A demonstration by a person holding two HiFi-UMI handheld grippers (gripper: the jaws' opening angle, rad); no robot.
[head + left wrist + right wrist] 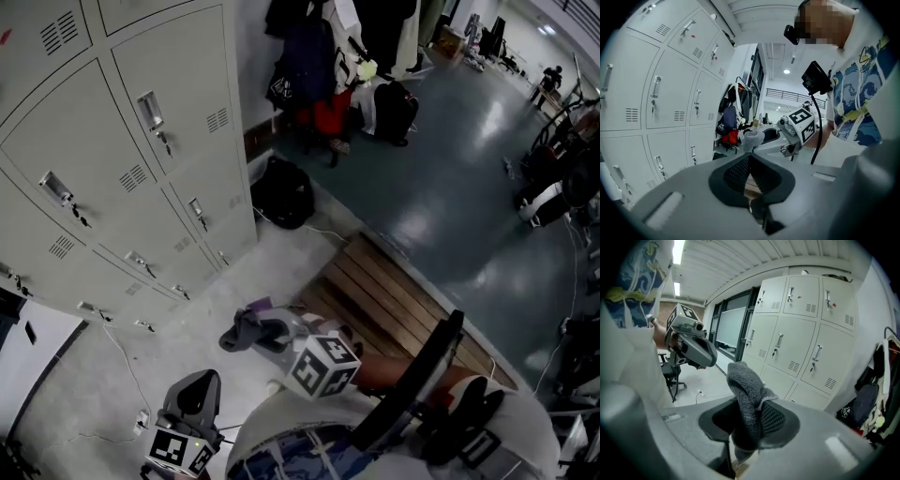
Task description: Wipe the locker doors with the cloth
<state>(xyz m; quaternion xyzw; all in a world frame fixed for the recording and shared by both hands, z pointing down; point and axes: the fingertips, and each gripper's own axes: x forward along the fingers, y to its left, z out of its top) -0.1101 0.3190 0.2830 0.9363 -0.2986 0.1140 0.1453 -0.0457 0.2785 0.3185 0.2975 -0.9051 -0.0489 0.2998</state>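
The grey lockers [131, 159] stand at the upper left of the head view, doors closed, and fill the back of the right gripper view [797, 348]. A grey cloth [246, 331] hangs bunched from my right gripper [279, 334], low in the middle and well short of the lockers. In the right gripper view the cloth [746, 401] is clamped between the jaws of the right gripper [749, 427] and sticks up above them. My left gripper [197, 386] is at the bottom left, its jaws together with nothing in them [750, 171]. Beyond it, the left gripper view shows the right gripper holding the cloth [752, 139].
A wooden slat bench [394, 300] lies under my right arm. A black bag [283, 192] sits on the floor by the locker's end, with coats and bags [328, 66] hanging beyond. A white cable [122, 361] trails on the floor. An office chair [670, 373] stands at the left.
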